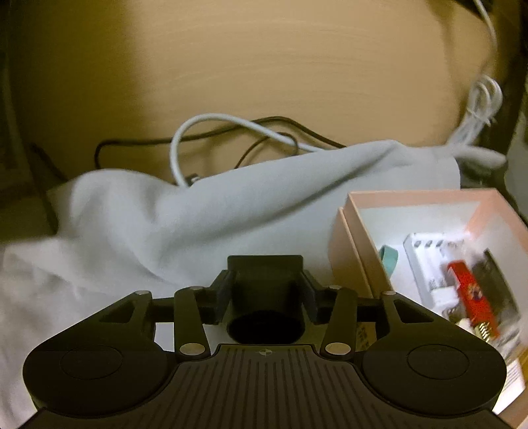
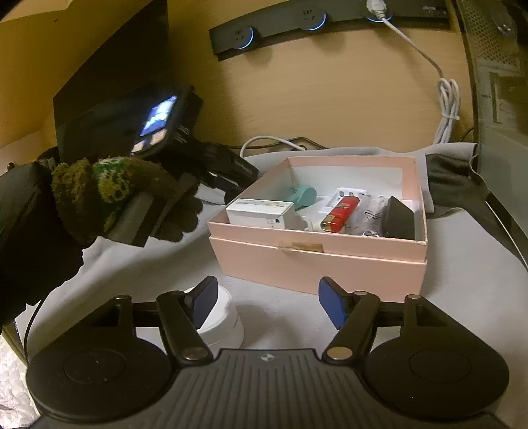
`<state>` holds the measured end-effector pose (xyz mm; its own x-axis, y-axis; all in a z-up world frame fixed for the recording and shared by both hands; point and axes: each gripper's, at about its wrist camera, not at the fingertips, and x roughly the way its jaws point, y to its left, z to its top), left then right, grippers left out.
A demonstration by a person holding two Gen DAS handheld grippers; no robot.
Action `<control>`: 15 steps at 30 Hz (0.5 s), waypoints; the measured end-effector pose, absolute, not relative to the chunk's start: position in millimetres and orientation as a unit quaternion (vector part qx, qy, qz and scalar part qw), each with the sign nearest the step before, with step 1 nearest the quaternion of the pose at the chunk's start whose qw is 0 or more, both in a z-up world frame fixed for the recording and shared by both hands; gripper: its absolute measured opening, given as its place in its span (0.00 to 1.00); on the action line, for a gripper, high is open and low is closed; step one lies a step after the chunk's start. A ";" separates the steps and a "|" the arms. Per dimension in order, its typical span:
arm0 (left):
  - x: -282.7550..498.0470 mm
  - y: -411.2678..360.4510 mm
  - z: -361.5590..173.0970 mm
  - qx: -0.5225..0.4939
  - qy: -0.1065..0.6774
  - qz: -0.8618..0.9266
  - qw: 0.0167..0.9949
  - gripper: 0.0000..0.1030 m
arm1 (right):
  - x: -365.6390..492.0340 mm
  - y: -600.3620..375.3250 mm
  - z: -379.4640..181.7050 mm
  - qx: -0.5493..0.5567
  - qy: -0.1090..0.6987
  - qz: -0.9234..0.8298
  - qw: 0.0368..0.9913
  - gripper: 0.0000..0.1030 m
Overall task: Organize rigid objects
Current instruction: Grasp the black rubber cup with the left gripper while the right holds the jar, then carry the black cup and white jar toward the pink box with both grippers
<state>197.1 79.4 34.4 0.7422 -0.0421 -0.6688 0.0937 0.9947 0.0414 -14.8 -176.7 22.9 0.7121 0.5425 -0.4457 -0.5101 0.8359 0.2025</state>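
Note:
An open pink box [image 2: 316,260] stands on the grey cloth. It holds a white carton [image 2: 260,214], a teal piece [image 2: 303,194], a red lighter-shaped item [image 2: 341,211], a white charger [image 2: 349,193] and a black item [image 2: 401,217]. My right gripper [image 2: 267,303] is open just in front of the box. A white round jar [image 2: 227,320] sits behind its left finger. A gloved hand [image 2: 109,184] holds my left gripper [image 2: 237,180] at the box's left corner. In the left wrist view my left gripper [image 1: 265,274] is shut on a black tube-shaped piece [image 1: 264,297], with the pink box [image 1: 349,250] to its right.
The grey cloth [image 1: 198,214] lies rumpled over the surface. A white cable [image 1: 211,122] and a black one loop behind it. A power strip [image 2: 264,29] is fixed to the wooden back panel, with a bundled white cable [image 2: 447,99] hanging from it. A dark garment [image 2: 452,184] lies right of the box.

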 end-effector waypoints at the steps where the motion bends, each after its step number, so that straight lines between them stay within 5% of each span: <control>1: 197.1 79.8 34.6 0.034 0.358 -0.037 0.932 0.47 | -14.6 -176.8 22.8 0.033 0.253 0.284 0.924 0.67; 15: 199.6 80.6 37.1 0.027 0.360 -0.038 0.932 0.48 | -11.2 -178.9 22.0 0.043 0.262 0.275 0.924 0.67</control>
